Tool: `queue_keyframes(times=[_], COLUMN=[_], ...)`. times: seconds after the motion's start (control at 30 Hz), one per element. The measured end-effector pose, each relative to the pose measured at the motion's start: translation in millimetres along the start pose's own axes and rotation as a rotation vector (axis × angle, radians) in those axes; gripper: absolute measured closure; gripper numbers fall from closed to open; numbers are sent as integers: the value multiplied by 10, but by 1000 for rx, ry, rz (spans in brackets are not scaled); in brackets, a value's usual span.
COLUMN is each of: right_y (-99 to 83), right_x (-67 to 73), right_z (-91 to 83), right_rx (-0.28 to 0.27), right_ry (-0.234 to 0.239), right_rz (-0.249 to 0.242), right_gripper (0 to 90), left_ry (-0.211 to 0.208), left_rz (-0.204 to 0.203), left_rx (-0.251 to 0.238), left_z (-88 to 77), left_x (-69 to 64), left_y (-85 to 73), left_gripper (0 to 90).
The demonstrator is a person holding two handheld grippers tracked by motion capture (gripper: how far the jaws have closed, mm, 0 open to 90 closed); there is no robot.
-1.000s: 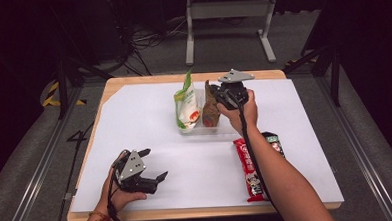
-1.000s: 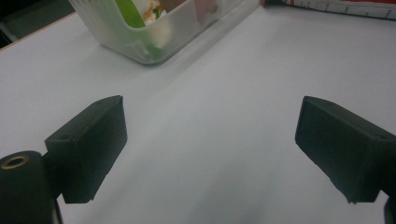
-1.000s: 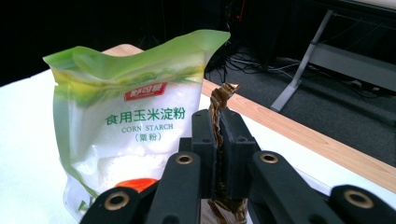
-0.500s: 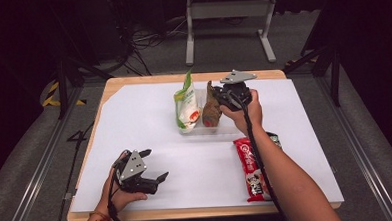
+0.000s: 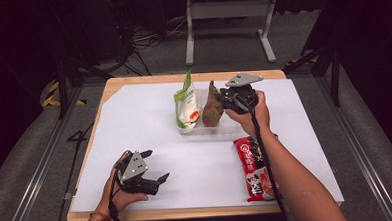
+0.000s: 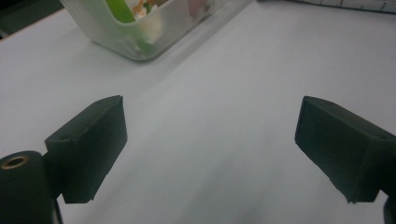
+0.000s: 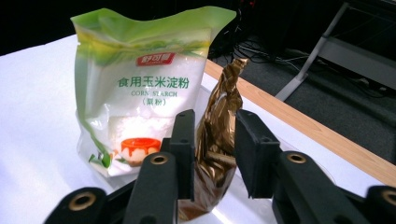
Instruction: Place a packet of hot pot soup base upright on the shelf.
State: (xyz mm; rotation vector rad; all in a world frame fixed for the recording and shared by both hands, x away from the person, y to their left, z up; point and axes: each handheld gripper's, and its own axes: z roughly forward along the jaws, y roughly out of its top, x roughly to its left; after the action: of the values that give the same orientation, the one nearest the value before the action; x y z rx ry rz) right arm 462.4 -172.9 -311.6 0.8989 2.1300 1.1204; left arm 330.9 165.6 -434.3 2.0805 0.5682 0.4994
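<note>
My right gripper is at the far side of the table, its blocky black jaws straddling the gold foil pouch. The jaws have just been opening: in the right gripper view there is a gap between the right pad and the crinkled foil, and the left pad stands right beside the pouch, though I cannot tell whether it touches. So the jaws are narrowly parted with the pouch between them, not clamped on it. The pouch stands upright in the clear plastic tray, its top twisted to a pinched, creased point, its surface shiny and wrinkled.

Just beyond my left jaw, in the same tray, stands the corn starch bag: a soft, glossy plastic pouch with green edges, a wavy sealed top and a picture of a pudding near its base. It stands close beside the gold pouch.

On my side of that gripper, beside my forearm, a flat red snack packet lies on the smooth white tabletop.

My left gripper rests near the table's near edge, well apart from the tray, its matte rectangular pads spread wide with only bare white surface between them. Ahead of it I see the tray's rounded, translucent corner.
</note>
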Motion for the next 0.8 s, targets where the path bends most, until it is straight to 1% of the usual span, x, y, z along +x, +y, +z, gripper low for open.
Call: queue_keyframes(times=[0.03,0.13,0.2,0.27,0.5,0.67,0.8], right_y=[-5,-33,-60,-94,-203,-286,-343], right_x=[-5,-21,-30,-35,-114,-149,-159], right_z=[-16,-60,-94,-147,-345,-455,-549], right_rx=[0,-3,-2,-15,-30,-27,-28], right_ry=[1,11,9,-7,2,-1,5], right_rz=[-5,0,-2,-2,9,-6,-18], right_gripper=[676,655,654,653,652,648,643], left_ry=[-2,-2,-1,2,-3,-5,-9], left_rz=[0,-2,-1,4,19,21,27], left_rx=[4,9,9,7,24,23,27], left_z=[5,6,1,3,43,52,67], left_x=[0,3,-1,-8,-41,-44,-39], left_y=[-3,-8,-5,8,29,46,55], left_gripper=[99,99,99,100,100,100,101])
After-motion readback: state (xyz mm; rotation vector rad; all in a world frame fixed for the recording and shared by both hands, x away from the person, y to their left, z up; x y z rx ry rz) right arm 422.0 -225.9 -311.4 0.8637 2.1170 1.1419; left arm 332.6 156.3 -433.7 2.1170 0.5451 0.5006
